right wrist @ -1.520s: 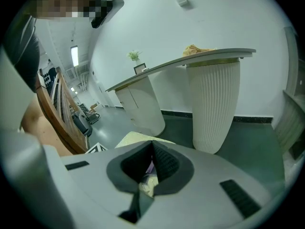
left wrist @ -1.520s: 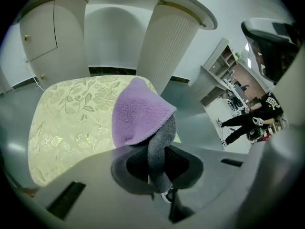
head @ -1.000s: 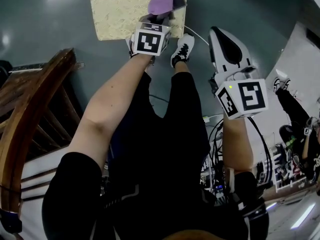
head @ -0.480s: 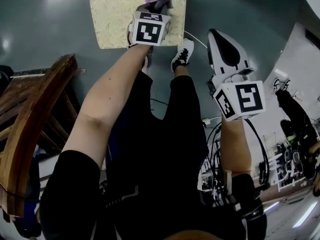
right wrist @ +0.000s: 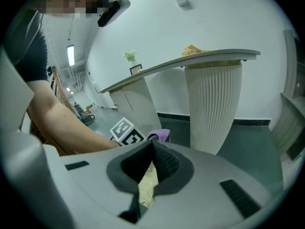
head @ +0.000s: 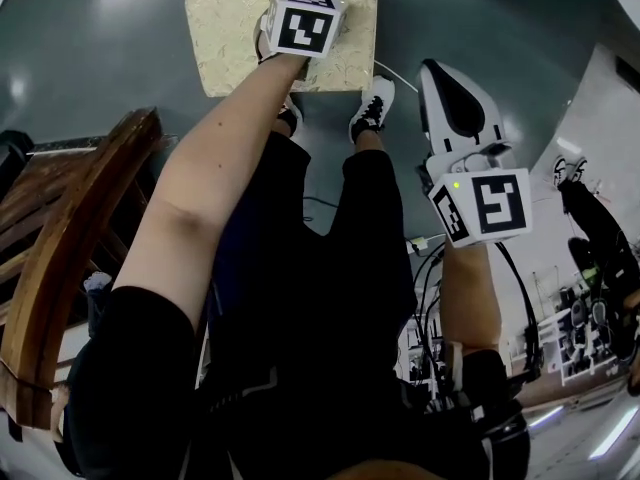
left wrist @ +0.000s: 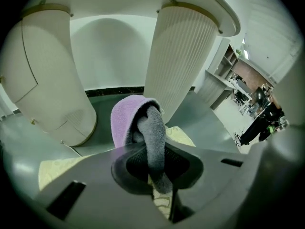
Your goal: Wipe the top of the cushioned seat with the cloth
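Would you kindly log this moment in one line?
left tongs: shut on cloth | cloth: cushioned seat far edge | right tongs: shut, empty

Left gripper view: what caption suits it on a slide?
Left gripper clamps a purple-grey cloth over the cushioned seat.

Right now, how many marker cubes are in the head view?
2: one cube on the left tool over the cushioned seat, the other cube on the right tool off to its right.
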